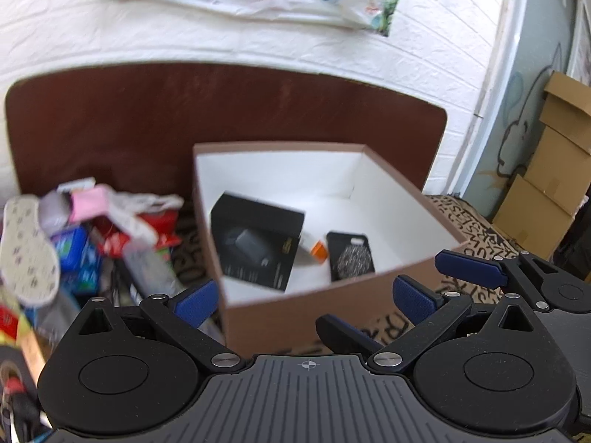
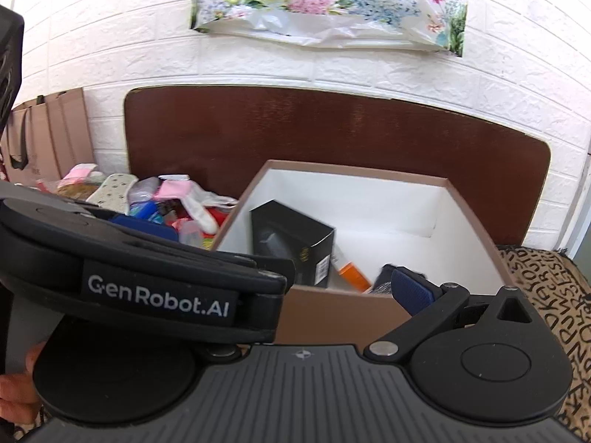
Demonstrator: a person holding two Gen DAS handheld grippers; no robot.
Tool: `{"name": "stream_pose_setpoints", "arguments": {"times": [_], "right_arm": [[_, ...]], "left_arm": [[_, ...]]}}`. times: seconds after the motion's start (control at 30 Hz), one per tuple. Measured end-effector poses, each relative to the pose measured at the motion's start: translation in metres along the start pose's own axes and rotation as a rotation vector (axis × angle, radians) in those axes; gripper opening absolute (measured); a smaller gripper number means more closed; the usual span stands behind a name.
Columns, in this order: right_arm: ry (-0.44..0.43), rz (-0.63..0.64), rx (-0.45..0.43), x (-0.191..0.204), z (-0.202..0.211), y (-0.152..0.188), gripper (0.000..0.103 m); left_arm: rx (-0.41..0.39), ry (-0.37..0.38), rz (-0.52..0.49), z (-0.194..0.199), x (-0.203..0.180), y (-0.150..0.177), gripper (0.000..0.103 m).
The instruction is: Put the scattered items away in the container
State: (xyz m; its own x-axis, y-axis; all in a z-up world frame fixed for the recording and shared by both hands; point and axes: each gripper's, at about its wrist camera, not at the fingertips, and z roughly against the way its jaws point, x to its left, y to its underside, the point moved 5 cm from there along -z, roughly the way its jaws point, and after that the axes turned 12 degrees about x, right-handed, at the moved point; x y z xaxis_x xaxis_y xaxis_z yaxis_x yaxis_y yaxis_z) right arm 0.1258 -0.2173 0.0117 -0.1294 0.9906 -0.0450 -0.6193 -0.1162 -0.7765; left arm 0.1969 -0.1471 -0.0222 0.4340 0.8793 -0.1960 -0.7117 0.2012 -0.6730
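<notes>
Reading "GenRobot.AI" in white, a label runs along the left claw, spread and empty, with the scattered pile ahead to its left. The brown box sits just ahead, holding a black carton, orange-tipped tube and phone case. The right claw is likewise released.

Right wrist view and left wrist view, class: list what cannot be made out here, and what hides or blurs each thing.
- Right wrist view: the right gripper has its left finger hidden behind the left gripper's body.
- Right wrist view: the phone case is mostly covered by a blue pad.
- Left wrist view: the pile of items is blurred.
</notes>
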Motion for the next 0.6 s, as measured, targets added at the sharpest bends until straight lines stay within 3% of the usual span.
{"name": "stream_pose_setpoints", "arguments": {"times": [0.6], "right_arm": [[-0.051,-0.007,-0.021,0.063,0.013,0.043,0.103]], "left_arm": [[0.043,-0.106,0.021,0.028,0.034,0.061,0.103]]}}
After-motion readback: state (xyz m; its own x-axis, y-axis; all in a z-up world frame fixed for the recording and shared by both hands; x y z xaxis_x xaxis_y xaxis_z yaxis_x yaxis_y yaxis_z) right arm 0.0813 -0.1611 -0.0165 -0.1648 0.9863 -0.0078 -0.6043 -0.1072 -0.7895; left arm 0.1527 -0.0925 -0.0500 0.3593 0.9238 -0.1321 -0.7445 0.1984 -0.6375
